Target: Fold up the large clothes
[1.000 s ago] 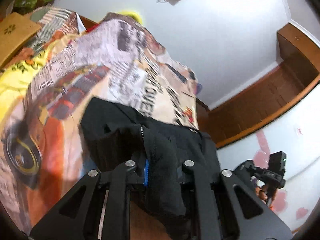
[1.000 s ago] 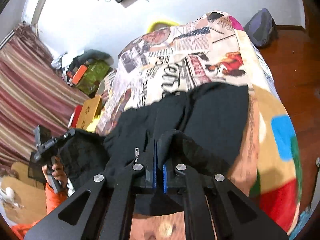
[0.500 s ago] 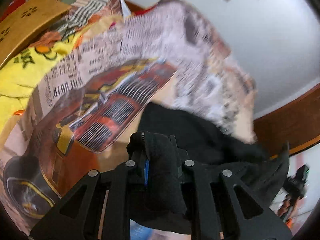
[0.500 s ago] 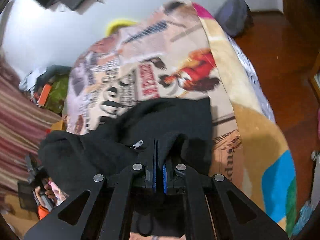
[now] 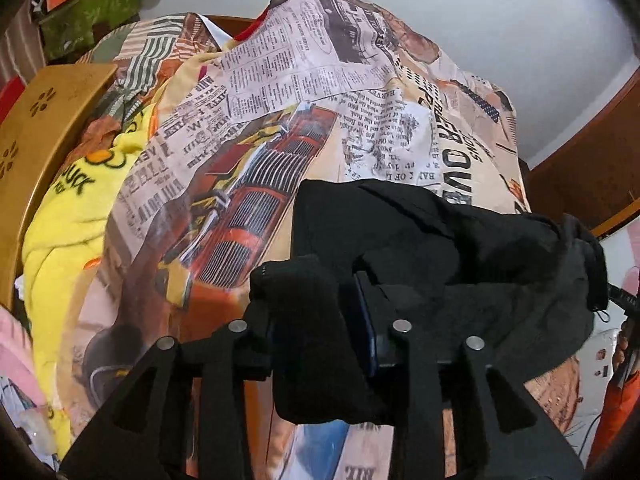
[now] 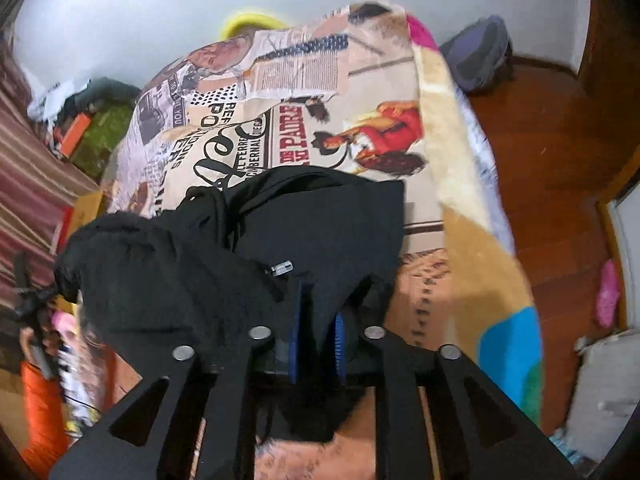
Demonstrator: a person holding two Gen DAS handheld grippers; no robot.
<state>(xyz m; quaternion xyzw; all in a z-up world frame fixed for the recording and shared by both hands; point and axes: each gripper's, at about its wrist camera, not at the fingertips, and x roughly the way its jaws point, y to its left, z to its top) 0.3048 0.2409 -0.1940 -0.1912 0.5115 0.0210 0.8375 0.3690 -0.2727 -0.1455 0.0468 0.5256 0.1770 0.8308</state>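
Note:
A black zip-up garment point(image 5: 420, 236) point(image 6: 320, 224) lies partly folded on a bed with a newspaper-collage blanket point(image 5: 300, 72) point(image 6: 304, 80). My left gripper point(image 5: 320, 320) has its jaws a little apart, with a fold of the black cloth still draped between and over them. My right gripper point(image 6: 316, 320) also stands slightly open, with black cloth bunched in the gap between its blue pads point(image 6: 295, 340). A silver zipper pull point(image 6: 281, 268) shows just ahead of the right gripper. The garment's far edge rests flat on the blanket.
A yellow printed cloth point(image 5: 72, 208) and a wooden board point(image 5: 44, 112) lie at the bed's left side. A dark bag point(image 6: 478, 56) sits on the wooden floor point(image 6: 552, 152) beyond the bed. A striped curtain point(image 6: 24, 168) and clutter are at the left.
Both grippers carried the black garment forward and down onto the bed, folding it over. Both sets of jaws have parted from fully clamped to slightly open.

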